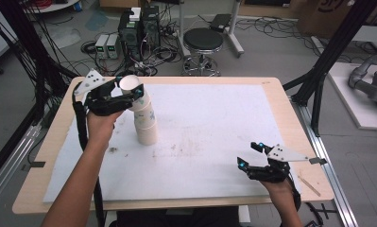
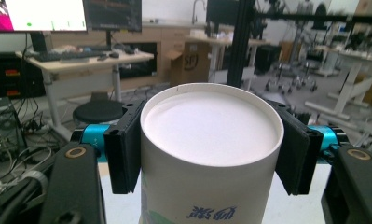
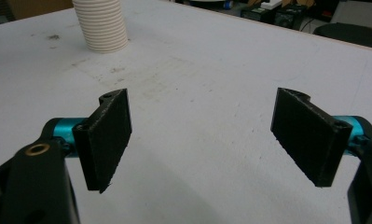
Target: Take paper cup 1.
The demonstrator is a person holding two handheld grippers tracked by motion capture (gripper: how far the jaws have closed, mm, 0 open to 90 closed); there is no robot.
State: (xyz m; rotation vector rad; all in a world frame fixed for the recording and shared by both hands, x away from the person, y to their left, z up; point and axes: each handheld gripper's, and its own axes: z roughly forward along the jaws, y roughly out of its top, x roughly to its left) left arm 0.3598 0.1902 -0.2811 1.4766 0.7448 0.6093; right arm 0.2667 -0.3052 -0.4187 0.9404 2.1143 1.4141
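White paper cup (image 2: 210, 154) pinched by left tool (image 1: 122, 92) at upper left, tilted off cup stack (image 1: 146, 124); right tool (image 1: 252, 156) spread, lower right, well apart.

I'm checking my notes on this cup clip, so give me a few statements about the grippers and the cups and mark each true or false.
1. The left gripper is clamped on the top paper cup. True.
2. The right gripper holds a cup. False: its jaws stand open with nothing between them, over the white table cover.
3. The cup stack leans. True: its upper cups tilt toward the left gripper.
4. The held cup is full of liquid. False: the high view shows an empty white inside.
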